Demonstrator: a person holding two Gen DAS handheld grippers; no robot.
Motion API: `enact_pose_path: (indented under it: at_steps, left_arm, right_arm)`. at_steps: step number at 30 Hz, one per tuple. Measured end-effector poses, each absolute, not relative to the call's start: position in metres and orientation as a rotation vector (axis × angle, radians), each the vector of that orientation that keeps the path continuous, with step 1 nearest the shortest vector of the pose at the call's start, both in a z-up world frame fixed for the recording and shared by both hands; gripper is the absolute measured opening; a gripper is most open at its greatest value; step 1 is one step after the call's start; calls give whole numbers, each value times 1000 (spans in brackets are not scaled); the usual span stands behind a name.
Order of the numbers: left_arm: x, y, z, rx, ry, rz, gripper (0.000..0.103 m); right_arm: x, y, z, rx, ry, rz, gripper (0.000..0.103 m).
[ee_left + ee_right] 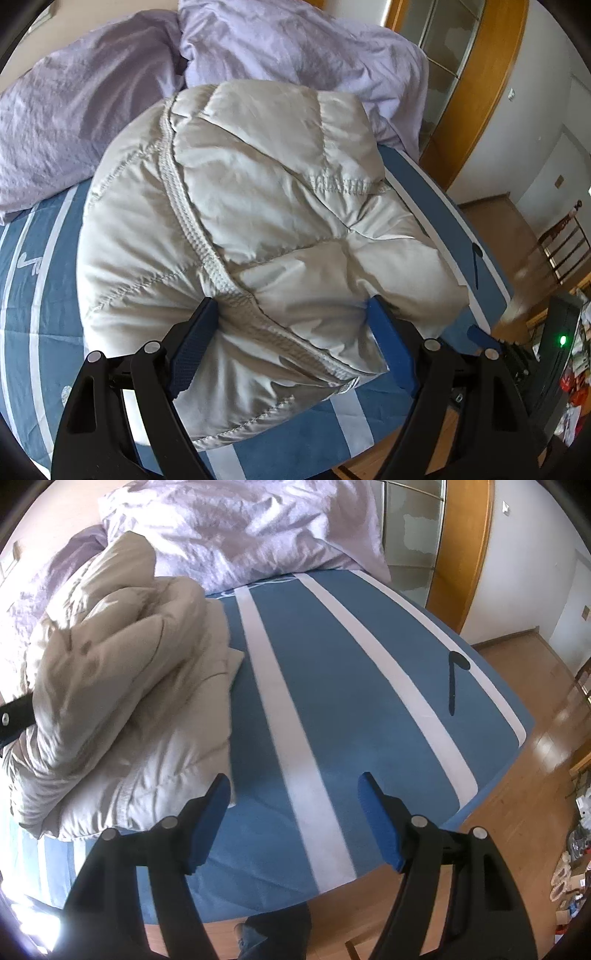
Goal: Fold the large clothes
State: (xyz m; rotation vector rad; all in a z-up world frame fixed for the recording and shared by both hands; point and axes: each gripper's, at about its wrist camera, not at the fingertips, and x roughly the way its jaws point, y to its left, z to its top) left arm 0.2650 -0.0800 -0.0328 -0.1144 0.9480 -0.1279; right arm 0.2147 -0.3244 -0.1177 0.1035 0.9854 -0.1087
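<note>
Blue striped bedsheet (332,672) under puffy beige jacket (258,229) (quilted, bundled)

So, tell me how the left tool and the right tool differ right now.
The left tool has the folded cream jacket bulging between its fingers, with both pads against the fabric; the right tool is open with nothing between its fingers. The left tool sits over the jacket, while the right tool hangs over the bare blue striped sheet beside it. Both have black arms and blue pads.

Black claw (293,786), blue pads (380,827), silver rivets
</note>
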Motion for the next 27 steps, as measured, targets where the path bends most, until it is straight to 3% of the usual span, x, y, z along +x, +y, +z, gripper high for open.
enact_pose_path:
  at_steps: [27]
  left_arm:
    - [270,-87,-56,-121,967,-176,82]
  right_arm:
    - [262,-360,-107,198,938,-92,70]
